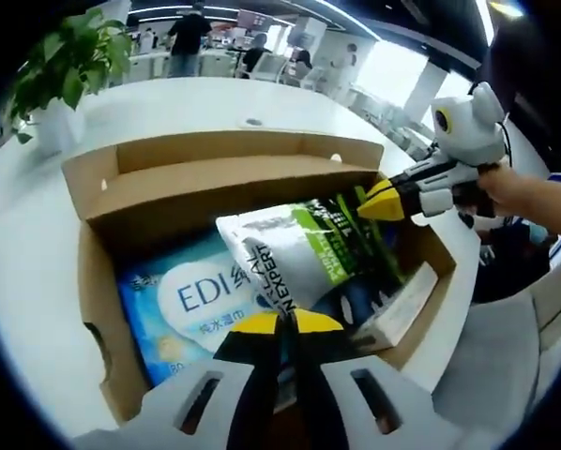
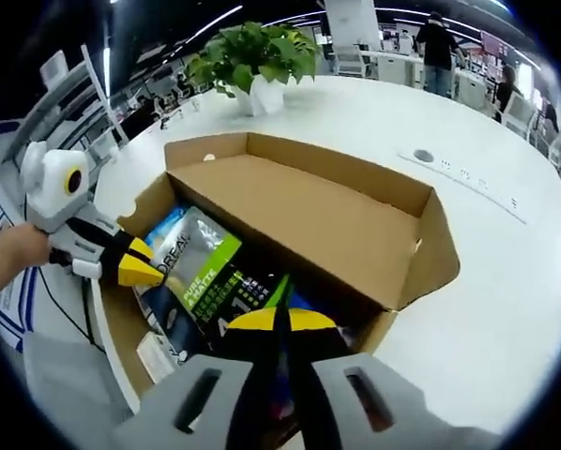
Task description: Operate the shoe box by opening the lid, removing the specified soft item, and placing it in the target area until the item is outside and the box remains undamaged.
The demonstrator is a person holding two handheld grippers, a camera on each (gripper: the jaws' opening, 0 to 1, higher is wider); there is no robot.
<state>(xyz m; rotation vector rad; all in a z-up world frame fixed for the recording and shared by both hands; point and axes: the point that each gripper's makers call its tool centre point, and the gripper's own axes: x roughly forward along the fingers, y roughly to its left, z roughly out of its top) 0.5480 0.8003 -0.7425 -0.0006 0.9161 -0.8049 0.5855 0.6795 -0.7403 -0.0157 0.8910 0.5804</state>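
The cardboard shoe box [image 1: 95, 281] lies open on the white table, its lid [image 2: 356, 220] folded back. A soft white-and-green pouch [image 1: 295, 246] is raised out of the box, slanting over the contents. My left gripper [image 1: 280, 322] is shut on the pouch's near edge. My right gripper [image 1: 382, 200] comes in from the right, held by a hand, and is shut on the pouch's far end. In the right gripper view the pouch [image 2: 201, 272] stretches between my right gripper [image 2: 280, 319] at the bottom and my left gripper [image 2: 138, 269] at the left.
A blue wipes pack [image 1: 182, 300] and a flat white box [image 1: 400, 307] lie inside the shoe box. A potted plant [image 2: 252, 52] stands on the table [image 2: 477, 300] beyond it. A grey chair [image 1: 492, 366] sits at the table edge. People stand far behind.
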